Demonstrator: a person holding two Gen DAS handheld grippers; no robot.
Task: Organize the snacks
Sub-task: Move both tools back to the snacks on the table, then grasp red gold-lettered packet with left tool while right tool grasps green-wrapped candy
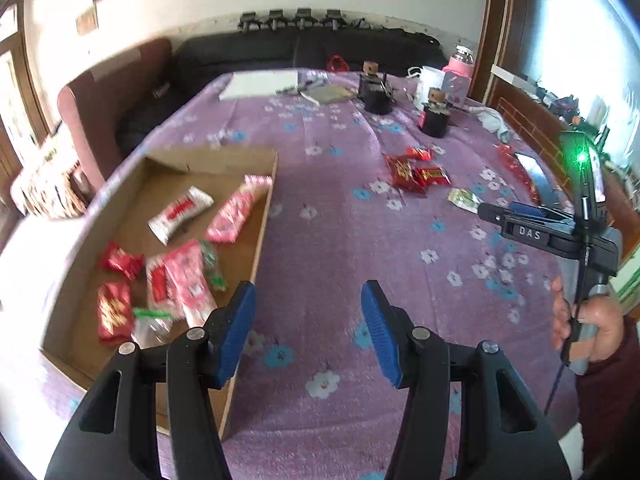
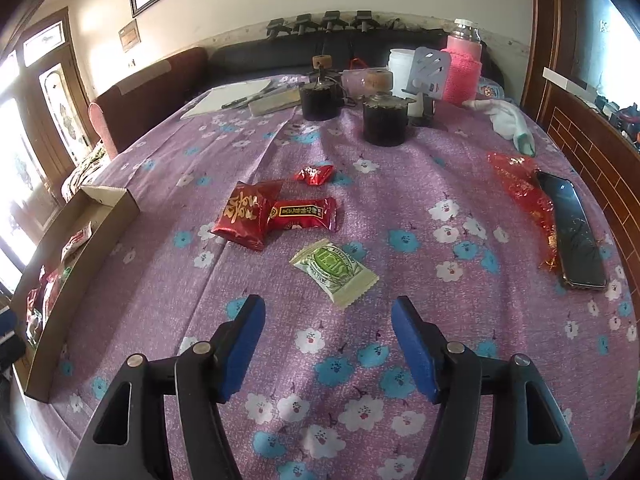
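right gripper [image 2: 328, 344] tilted down above green snack packet [image 2: 335, 271], jaws apart, left gripper [image 1: 308, 332] beside cardboard tray [image 1: 256, 240], empty, apart

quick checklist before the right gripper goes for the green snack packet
1. Right gripper empty, jaws apart: ok.
2. Green packet lying flat on the purple cloth, apart from other snacks: ok.
3. Packet in line with the gripper, just ahead of its blue pads: ok.
4. Pads not yet touching the packet: ok, a descent is still needed.
5. Left gripper empty and out of the way, beside the cardboard box: ok.
6. Room in the box for another snack: ok, bare cardboard shows at its far end.
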